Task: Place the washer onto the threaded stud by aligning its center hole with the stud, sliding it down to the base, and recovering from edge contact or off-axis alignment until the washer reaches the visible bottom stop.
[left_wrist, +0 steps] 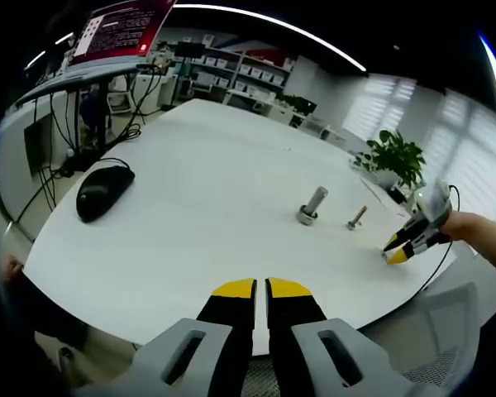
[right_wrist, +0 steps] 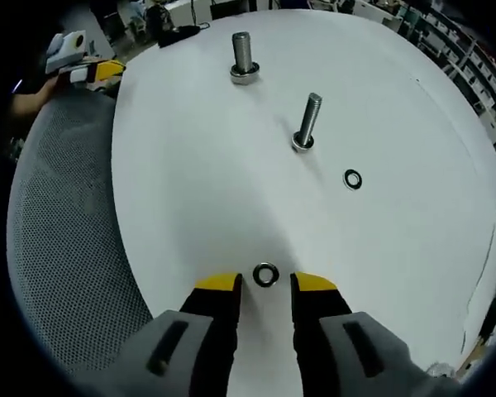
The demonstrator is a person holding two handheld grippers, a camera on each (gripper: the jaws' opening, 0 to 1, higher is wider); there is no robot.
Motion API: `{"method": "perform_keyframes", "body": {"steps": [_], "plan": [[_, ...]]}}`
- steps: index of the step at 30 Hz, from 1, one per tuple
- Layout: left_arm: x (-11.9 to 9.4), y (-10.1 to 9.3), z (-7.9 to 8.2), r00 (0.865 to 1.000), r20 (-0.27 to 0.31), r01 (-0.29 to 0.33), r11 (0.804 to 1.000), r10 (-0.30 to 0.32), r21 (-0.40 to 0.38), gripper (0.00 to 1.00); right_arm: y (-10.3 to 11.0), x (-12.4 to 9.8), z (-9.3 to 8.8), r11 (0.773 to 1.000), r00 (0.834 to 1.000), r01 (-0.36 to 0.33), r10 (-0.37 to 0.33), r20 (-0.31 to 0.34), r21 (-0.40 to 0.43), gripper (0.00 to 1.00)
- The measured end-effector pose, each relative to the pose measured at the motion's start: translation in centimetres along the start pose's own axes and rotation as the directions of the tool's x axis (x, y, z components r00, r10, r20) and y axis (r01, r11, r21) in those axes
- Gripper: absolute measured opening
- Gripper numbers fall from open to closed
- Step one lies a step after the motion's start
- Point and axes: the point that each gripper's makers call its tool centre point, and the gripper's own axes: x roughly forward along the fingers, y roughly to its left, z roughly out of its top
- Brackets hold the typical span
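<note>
On the white table (right_wrist: pixel 190 182) two threaded studs stand upright on their heads: a slimmer one (right_wrist: pixel 307 121) and a thicker one (right_wrist: pixel 243 56) farther off. A small steel washer (right_wrist: pixel 265 275) lies flat on the table between the yellow fingertips of my right gripper (right_wrist: pixel 266 284), which is open and not touching it. A second washer (right_wrist: pixel 352 179) lies to the right of the slim stud. In the left gripper view the thick stud (left_wrist: pixel 312 205) and slim stud (left_wrist: pixel 357 217) stand beyond my left gripper (left_wrist: pixel 260 289), which is shut and empty at the table's near edge. The right gripper (left_wrist: pixel 401 251) sits right of them.
A black mouse (left_wrist: pixel 103 188) and cables lie at the table's left side below a monitor (left_wrist: pixel 120 29). A potted plant (left_wrist: pixel 394 155) stands past the far right edge. A grey mesh chair (right_wrist: pixel 62 248) sits beside the table edge, with the left gripper (right_wrist: pixel 87 66) above it.
</note>
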Motion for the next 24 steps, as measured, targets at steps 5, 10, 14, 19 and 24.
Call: {"method": "perform_keyframes", "body": {"steps": [5,10,14,19,24], "plan": [[0.0,0.0,0.0,1.000,0.002,0.000,1.000,0.000,0.000,0.02,-0.3,0.3,0.0,1.000,0.999,-0.006,0.005,-0.047,-0.020,0.26],[0.0,0.0,0.0,1.000,0.002,-0.001,1.000,0.001,0.001,0.02,-0.8,0.5,-0.3,0.999,0.995,-0.013,0.009,-0.098,-0.035,0.26],[0.0,0.0,0.1,1.000,0.005,-0.001,1.000,0.001,0.001,0.02,-0.8,0.5,-0.4,0.999,0.995,-0.012,0.009,-0.103,-0.030,0.25],[0.0,-0.1,0.1,1.000,0.011,0.000,1.000,0.000,0.000,0.02,-1.1,0.7,-0.4,0.999,0.995,-0.014,0.009,-0.100,-0.047,0.19],[0.0,-0.1,0.1,1.000,0.008,-0.002,1.000,0.002,0.001,0.02,-1.3,0.8,-0.4,0.998,0.995,-0.016,0.010,-0.099,-0.053,0.15]]}}
